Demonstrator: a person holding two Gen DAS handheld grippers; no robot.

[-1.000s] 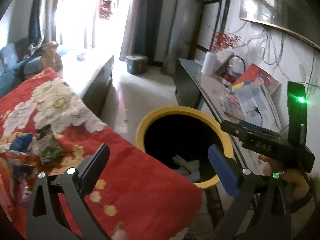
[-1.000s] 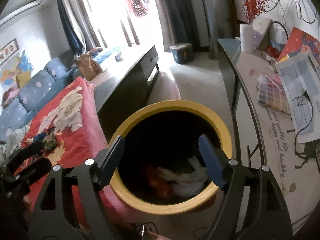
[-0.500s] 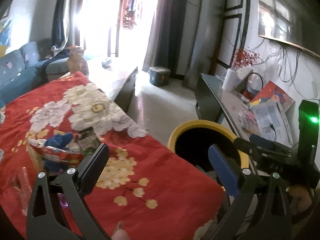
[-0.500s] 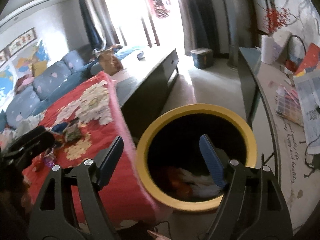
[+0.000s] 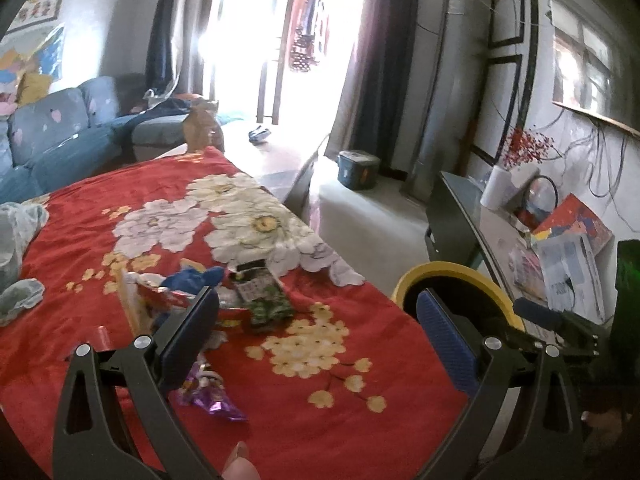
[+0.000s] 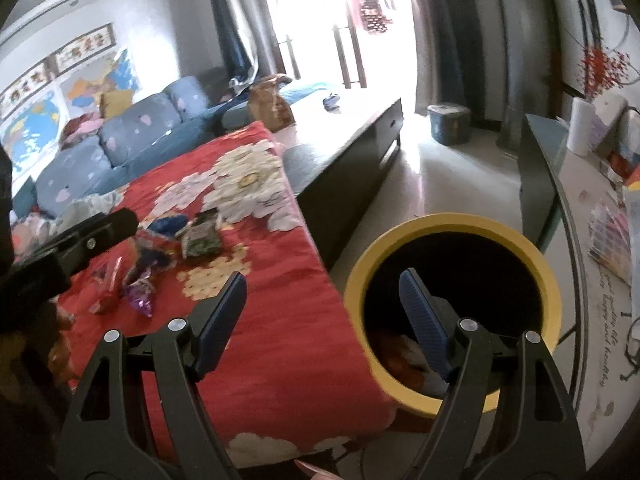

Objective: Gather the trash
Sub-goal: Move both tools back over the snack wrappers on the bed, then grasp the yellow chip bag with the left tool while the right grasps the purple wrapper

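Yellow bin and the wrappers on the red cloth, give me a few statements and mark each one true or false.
1. The yellow bin already holds some trash. True.
2. The right gripper is clamped on a wrapper. False: its jaws are open and empty.
3. The purple wrapper lies on the red floral cloth. True.
4. The green packet is inside the bin. False: it lies on the cloth.
5. The left gripper is open. True.

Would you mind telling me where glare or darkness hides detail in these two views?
Left wrist view: the balcony door is blown out white, and straight lines bow near the edges. Right wrist view: the same door glares and washes out the low table, while the yellow bin is so dark inside that its contents barely show.
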